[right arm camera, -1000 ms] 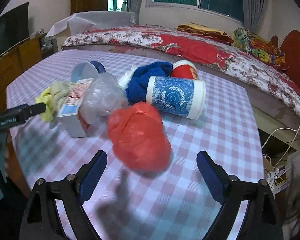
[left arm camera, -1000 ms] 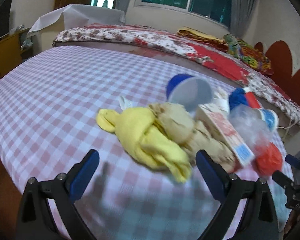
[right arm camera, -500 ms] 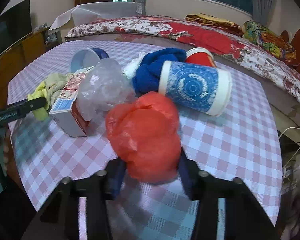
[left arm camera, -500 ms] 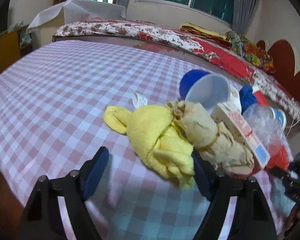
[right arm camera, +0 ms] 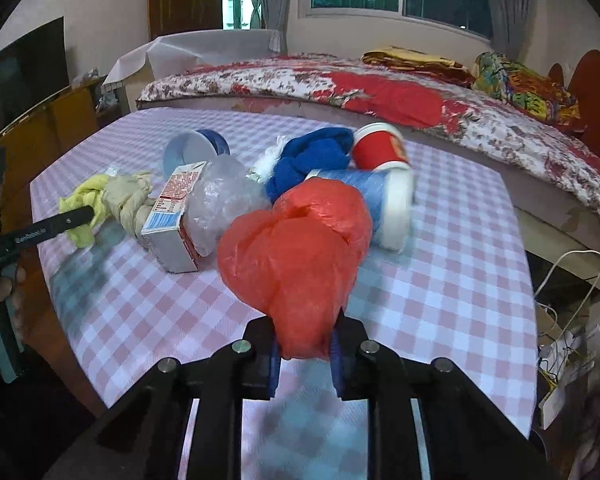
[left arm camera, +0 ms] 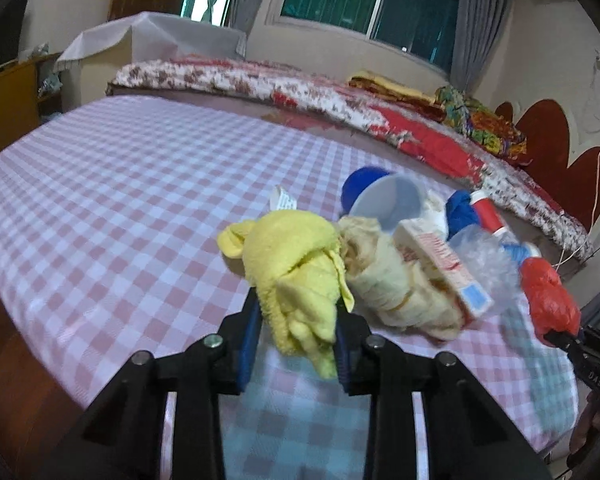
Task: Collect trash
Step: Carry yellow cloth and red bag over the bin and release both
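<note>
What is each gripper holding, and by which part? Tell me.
Left gripper is shut on the yellow cloth, pinching its near hanging end. Right gripper is shut on the red plastic bag, by its near lower end.

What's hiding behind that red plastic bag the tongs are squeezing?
Behind the red bag lies a blue patterned cup on its side, with a blue cloth and a red cup farther back. The bag covers the blue cup's left part.
</note>
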A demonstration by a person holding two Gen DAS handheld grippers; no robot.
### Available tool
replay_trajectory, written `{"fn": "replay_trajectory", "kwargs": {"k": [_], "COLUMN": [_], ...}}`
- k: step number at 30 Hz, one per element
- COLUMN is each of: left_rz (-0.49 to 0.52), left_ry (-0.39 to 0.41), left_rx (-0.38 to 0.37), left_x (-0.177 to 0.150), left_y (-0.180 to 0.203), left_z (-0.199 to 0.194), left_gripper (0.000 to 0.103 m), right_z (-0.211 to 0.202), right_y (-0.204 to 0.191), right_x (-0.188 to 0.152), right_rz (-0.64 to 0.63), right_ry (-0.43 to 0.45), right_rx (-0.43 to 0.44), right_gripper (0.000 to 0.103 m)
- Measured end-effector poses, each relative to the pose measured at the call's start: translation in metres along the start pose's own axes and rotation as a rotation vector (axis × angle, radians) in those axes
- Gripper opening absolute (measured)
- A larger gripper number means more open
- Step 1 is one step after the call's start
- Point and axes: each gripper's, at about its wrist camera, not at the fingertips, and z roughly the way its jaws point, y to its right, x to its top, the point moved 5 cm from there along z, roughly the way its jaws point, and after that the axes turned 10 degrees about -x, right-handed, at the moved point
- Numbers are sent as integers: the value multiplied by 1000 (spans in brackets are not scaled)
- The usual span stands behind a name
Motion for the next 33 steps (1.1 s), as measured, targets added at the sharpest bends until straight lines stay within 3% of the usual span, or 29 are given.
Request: {"fn": "replay_trajectory", "kwargs": {"k": [9,17,21,33], "left_rz": [66,87,125,287], "left_ry": [36,113,99,-5], "left_rx": [-17,9,-26,-208], "left_x": [-3,-1,-2,-37], "left_y": [42,67,90,209], "left_z": [-21,-38,-35,-5], "left_gripper": [34,34,34,34], "right_z": [-31,-56,-68,-99], "right_y": [37,67,85,150], "right_x": [-15,-37,-46,-78], "right_rz": [41,78,106,179], "right_ry": [23,23,32,39], "right_rx": [-36,-64,-83,-168], "right_gripper": [20,20,20,20]}}
